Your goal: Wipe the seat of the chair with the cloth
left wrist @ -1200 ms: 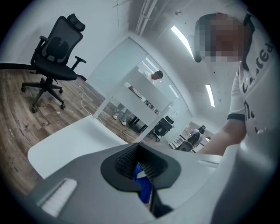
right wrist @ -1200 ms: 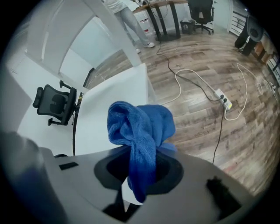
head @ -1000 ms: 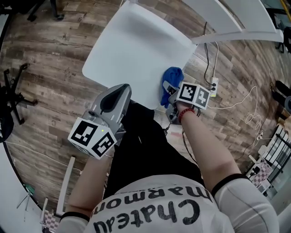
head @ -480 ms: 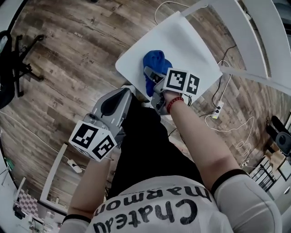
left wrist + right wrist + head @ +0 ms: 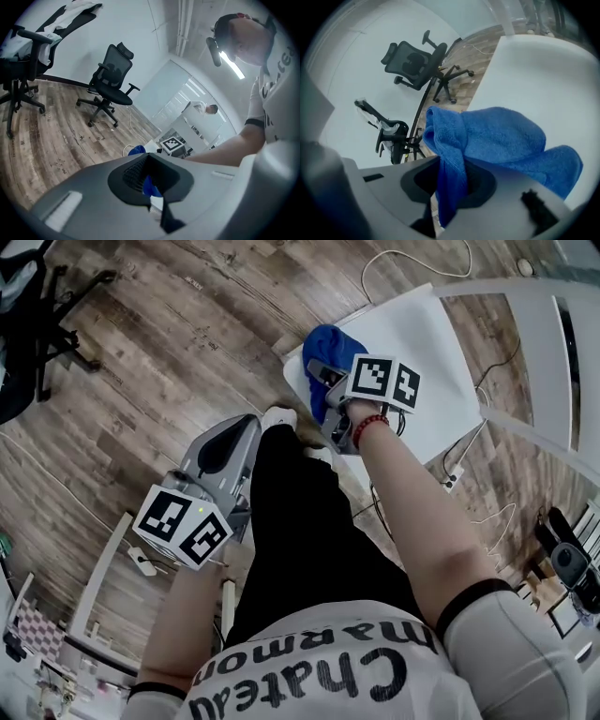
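The white chair seat [image 5: 422, 362] is mid-wipe. The blue cloth [image 5: 326, 351] sits bunched on its near corner, pinched tight in the right gripper [image 5: 321, 381]. The left gripper [image 5: 246, 427] just hangs by the person's leg, jaws together on nothing. Next up is probably dragging the cloth across the bare part of the seat while pressing down.
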### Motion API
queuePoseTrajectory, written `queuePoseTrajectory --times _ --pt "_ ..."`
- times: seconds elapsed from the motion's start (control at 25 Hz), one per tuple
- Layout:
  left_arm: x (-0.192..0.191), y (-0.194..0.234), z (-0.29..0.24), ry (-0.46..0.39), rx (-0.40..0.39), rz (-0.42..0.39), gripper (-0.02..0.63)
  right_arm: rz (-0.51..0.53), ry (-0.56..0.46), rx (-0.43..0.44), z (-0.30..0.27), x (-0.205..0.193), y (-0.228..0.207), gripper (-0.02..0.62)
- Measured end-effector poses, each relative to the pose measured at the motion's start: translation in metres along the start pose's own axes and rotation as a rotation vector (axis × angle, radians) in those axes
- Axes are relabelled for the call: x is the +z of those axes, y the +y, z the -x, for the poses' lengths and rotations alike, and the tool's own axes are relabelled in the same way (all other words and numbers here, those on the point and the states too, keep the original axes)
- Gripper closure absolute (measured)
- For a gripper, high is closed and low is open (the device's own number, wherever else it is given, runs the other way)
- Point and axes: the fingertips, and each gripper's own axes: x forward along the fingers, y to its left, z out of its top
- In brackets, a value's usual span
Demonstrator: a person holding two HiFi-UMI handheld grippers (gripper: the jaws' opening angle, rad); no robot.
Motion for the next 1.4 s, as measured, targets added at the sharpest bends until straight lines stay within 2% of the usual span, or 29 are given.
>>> queuePoseTrajectory --times 0.24,0.52,0.76,0.92,1.04,1.28,1.4 --pt "-0.002 -0.018 -0.016 0.040 -0.056 -0.025 0.601 -0.144 0.061 0.013 0.003 0.001 -0.009 0.514" --pt "-0.010 -0.051 -0.043 0.105 -0.124 -0.088 0.601 -0.253 -0.010 0.025 0.046 -0.013 -0.057 0.514" --pt "-0.049 -0.107 -0.068 0.156 -0.200 -0.123 0.601 -0.269 -0.020 0.007 0.102 -0.041 -0.116 0.514" --pt "-0.076 -0.142 -0.071 0.187 -0.248 -0.143 0.601 -0.247 -0.048 -0.053 0.141 -0.065 -0.153 0.514" --pt "-0.096 -0.165 -0.071 0.201 -0.281 -0.153 0.601 -0.275 -0.062 -0.089 0.168 -0.091 -0.182 0.515" --pt "-0.115 -0.203 -0.080 0.219 -0.329 -0.185 0.601 -0.269 -0.046 -0.159 0.205 -0.114 -0.219 0.515" --pt "-0.121 -0.211 -0.077 0.216 -0.335 -0.189 0.601 -0.319 -0.055 -0.170 0.215 -0.128 -0.230 0.515"
